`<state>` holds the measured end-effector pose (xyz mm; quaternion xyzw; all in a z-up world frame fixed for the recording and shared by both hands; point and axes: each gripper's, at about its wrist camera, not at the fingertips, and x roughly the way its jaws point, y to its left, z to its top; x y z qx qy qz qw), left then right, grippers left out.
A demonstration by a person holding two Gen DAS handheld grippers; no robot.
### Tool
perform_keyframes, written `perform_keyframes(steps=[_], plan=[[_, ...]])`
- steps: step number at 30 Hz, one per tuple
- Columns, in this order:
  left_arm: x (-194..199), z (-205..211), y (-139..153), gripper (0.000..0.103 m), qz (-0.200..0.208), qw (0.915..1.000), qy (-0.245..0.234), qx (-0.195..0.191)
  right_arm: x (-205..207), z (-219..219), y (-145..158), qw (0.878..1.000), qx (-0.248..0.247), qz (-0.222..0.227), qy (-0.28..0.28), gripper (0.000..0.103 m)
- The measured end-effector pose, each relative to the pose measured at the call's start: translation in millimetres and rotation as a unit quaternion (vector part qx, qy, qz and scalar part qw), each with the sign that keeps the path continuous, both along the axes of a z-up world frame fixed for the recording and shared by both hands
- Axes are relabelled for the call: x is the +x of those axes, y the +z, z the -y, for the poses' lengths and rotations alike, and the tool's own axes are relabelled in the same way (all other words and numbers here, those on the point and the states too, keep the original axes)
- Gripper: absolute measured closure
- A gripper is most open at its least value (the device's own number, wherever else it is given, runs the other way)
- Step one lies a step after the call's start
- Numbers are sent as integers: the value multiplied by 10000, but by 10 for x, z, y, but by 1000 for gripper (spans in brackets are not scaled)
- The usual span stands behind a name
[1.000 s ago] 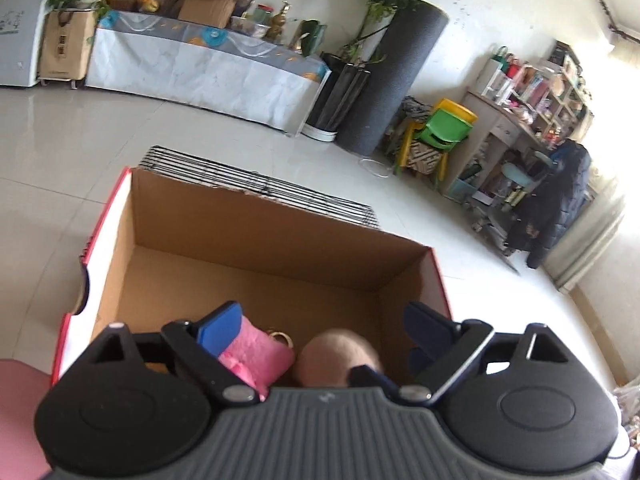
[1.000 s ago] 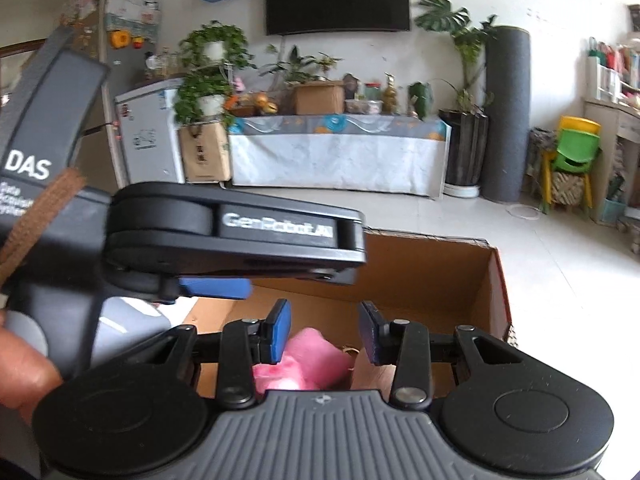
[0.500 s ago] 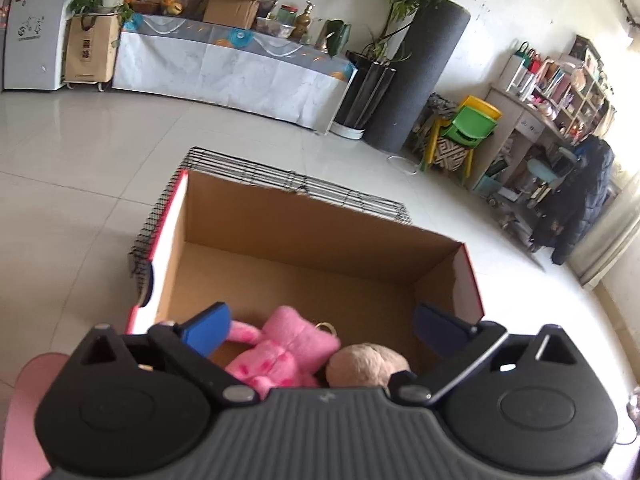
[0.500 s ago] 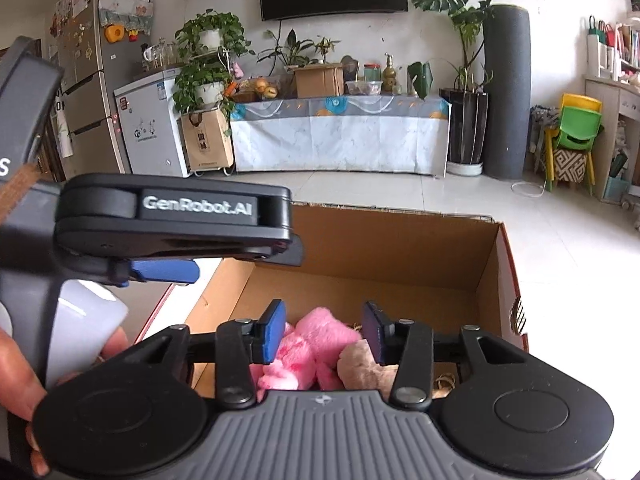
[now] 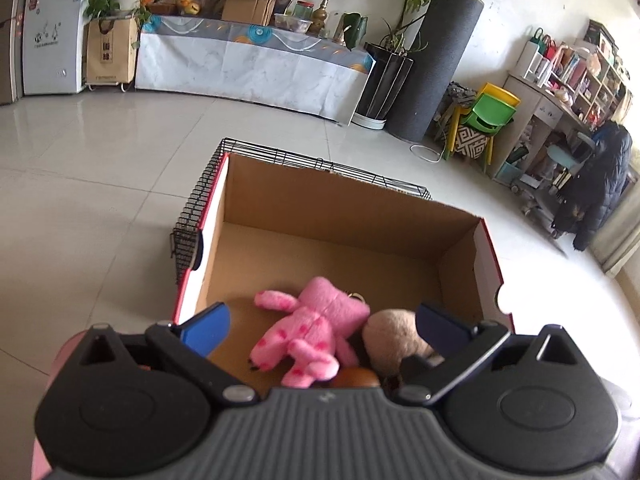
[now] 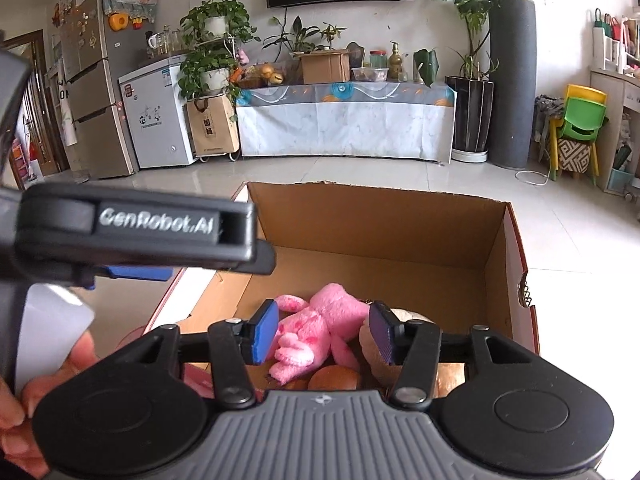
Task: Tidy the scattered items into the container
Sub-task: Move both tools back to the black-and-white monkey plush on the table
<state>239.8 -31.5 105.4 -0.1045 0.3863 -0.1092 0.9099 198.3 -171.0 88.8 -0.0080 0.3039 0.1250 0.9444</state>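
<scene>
A cardboard box point(image 5: 352, 216) with red and white outer sides is seen standing open on the pale tiled floor point(image 5: 100, 168), its far edge just beside a black wire rack point(image 5: 196, 216) that lies flat on the floor behind and to the left of it. Inside the box, at the near end, a pink plush toy point(image 5: 316, 332) is laid on its front with limbs spread. A tan plush ball point(image 5: 390, 334) is pressed against its right side, and a round brown object point(image 5: 356, 378) is partly shown below them at the edge of the tool body; what it is cannot be told. The far half of the box floor is left bare.

The left tongs point(image 5: 320, 324) are held above the near end of the box with the blue pads spread as wide as they go, and nothing is gripped between them; the toys are seen lying below the gap. In the right wrist view the right tongs point(image 6: 324, 330) are pointed down into the same end of the box, and their jaws are opening. The pink toy is framed between the pads point(image 6: 264, 332), but it rests on the box floor and is not pressed by them. At the left of that view the left tool's black arm is seen, held by a hand point(image 6: 24, 400).

A cloth-draped table point(image 6: 344, 120) with plants, a white chest freezer point(image 6: 160, 116) and stacked green and yellow chairs point(image 6: 580, 116) are shown along the far wall.
</scene>
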Motion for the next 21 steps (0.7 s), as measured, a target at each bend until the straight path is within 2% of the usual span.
perform_keyframes(steps=[7,21], plan=[[-219,-140,27,0,27,9999,78,118,-151,-3,22,9999,-79,-22,79,45],[-697,-375,-65,0,-163,9997,-14,186,-543,30,1,9994,-60,-261,197,44]])
